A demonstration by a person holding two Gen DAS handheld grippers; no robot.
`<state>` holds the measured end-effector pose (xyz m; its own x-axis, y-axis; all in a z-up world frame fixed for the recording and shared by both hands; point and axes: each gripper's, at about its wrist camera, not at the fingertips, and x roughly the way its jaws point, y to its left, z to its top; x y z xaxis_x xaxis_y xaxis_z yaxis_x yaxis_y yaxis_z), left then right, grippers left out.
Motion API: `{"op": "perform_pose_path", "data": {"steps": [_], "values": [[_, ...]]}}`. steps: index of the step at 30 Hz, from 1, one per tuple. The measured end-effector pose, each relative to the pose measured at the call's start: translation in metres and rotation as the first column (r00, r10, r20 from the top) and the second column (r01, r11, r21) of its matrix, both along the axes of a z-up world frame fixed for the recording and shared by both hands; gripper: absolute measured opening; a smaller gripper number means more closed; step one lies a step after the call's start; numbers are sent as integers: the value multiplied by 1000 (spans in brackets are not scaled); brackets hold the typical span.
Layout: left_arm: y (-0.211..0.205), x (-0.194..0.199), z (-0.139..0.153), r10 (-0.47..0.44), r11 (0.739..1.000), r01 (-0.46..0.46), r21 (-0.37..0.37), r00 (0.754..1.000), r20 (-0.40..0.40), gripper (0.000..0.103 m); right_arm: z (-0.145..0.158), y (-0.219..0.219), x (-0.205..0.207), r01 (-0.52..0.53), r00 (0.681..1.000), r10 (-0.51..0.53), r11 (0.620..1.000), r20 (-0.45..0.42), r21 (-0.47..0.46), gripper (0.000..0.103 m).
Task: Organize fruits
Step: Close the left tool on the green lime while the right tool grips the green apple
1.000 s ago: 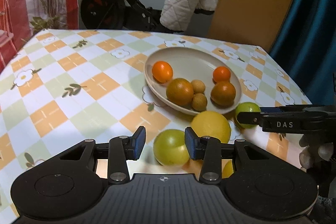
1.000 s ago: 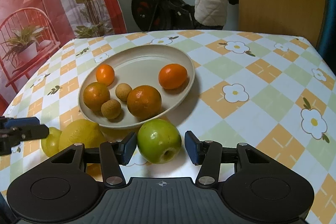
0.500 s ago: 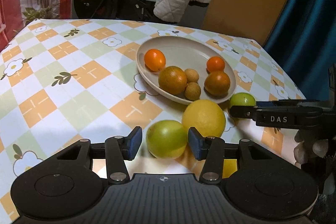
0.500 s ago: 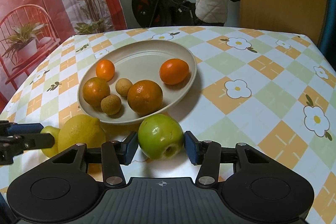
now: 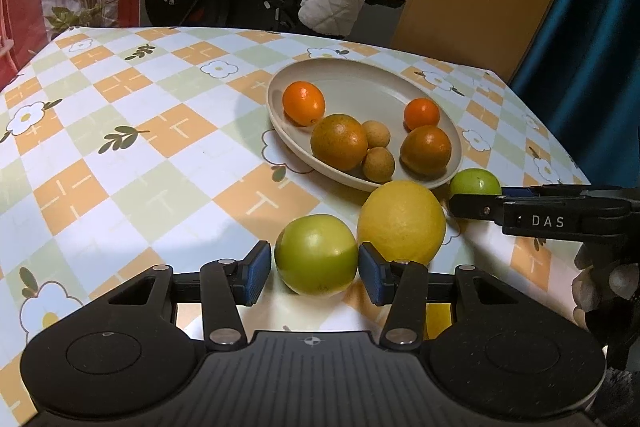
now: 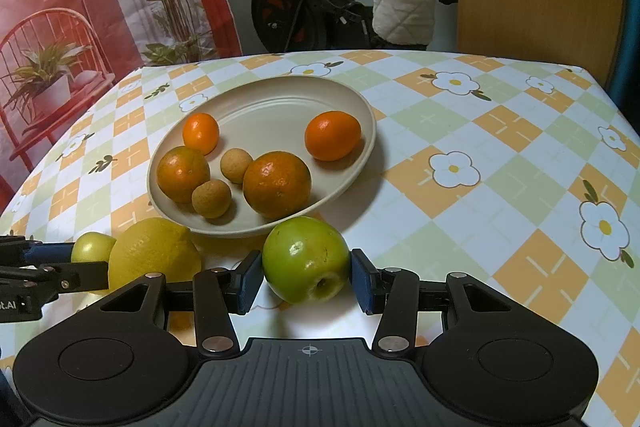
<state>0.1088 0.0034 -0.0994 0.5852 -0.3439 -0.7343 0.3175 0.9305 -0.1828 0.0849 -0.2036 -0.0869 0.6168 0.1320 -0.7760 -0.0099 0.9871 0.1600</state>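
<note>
the left tongs [image 5: 310, 269] have just been closing around a green apple [image 5: 316, 254] on the bench [image 5: 120, 167]; the left pad looks a bit off it, so i cannot tell if it is held. the right tongs [image 6: 306, 277] squeeze another green apple [image 6: 306, 259] by its sides, just in front of the plate [image 6: 280, 99]. a lemon [image 6: 154, 253] sits between the two apples. to do it well, hold each apple at its fat middle, lift straight up, clear the plate rim, and put it down in the empty back part, away from the oranges [image 6: 277, 183]
</note>
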Motion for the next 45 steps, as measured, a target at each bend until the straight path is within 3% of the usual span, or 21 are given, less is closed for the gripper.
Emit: {"op": "perform_pose_path", "data": {"steps": [12,32,45], "values": [[-10,-13,12,-27,994,14,107,993,118,48,-1,0,0,-1,1000,1,1000,3,1,43],[-19,-30,26,-83,982,42,185,973,217,49,10,-6,-9,18,999,-18,1000,47,-2,43],[-25,-30,32,-103,973,42,229,959,265,49,25,-11,2,-1,995,6,999,97,-50,43]]}}
